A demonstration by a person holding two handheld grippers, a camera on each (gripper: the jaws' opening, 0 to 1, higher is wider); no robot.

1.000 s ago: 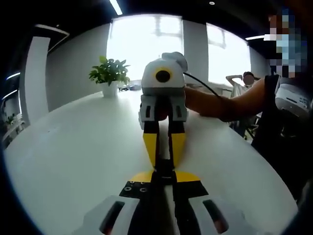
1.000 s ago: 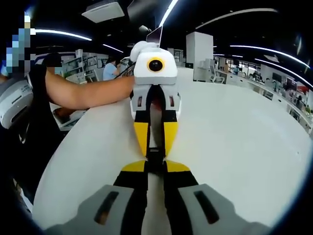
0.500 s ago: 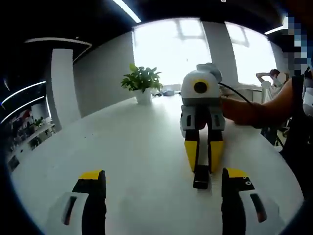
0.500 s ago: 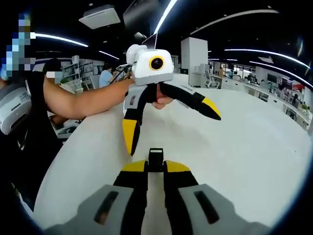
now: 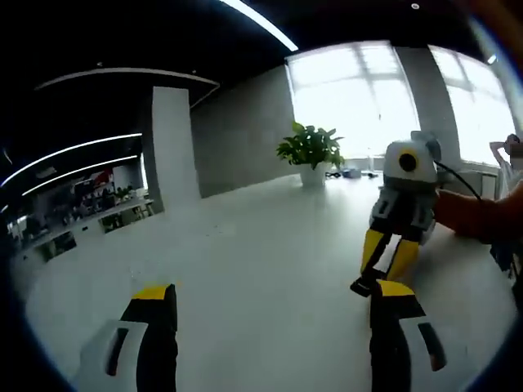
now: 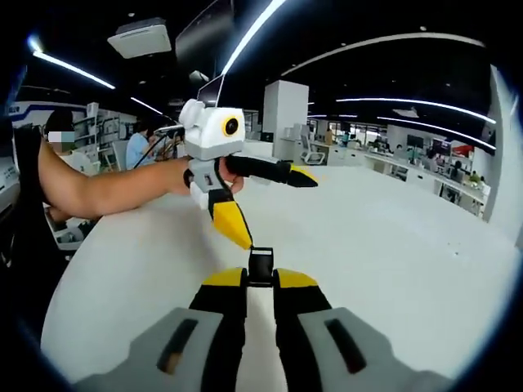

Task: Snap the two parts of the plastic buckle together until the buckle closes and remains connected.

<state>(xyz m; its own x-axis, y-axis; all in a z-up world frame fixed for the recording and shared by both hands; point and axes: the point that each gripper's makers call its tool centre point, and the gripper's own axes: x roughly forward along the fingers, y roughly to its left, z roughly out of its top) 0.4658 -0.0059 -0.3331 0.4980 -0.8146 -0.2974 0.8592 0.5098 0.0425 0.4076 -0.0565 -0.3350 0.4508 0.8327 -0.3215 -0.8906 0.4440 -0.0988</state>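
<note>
Left gripper view: the left gripper (image 5: 270,314) is seen with its yellow-tipped jaws spread wide apart above the white desk (image 5: 245,261), and nothing is held between them. Beyond its right jaw, the right gripper (image 5: 382,263) is seen reaching in from the right, jaws drawn together on a small black plastic buckle (image 5: 364,285), which is held just above the desk surface. A forearm (image 5: 478,220) is seen behind that gripper. A potted plant (image 5: 310,153) is noted on the desk near the far edge, in front of a bright window (image 5: 368,98), well apart from the buckle.

Right gripper view: the right gripper (image 6: 260,278) is recorded with jaws clamped on the buckle (image 6: 261,266), whose black end projects just past the yellow tips. Whether the buckle's two parts are joined cannot be told at this size. Beyond the buckle, the left gripper (image 6: 270,204) is seen with jaws splayed, one yellow tip near the buckle without touching it, the other pointing away to the right. A hand (image 6: 214,175) is seen gripping it.
</note>
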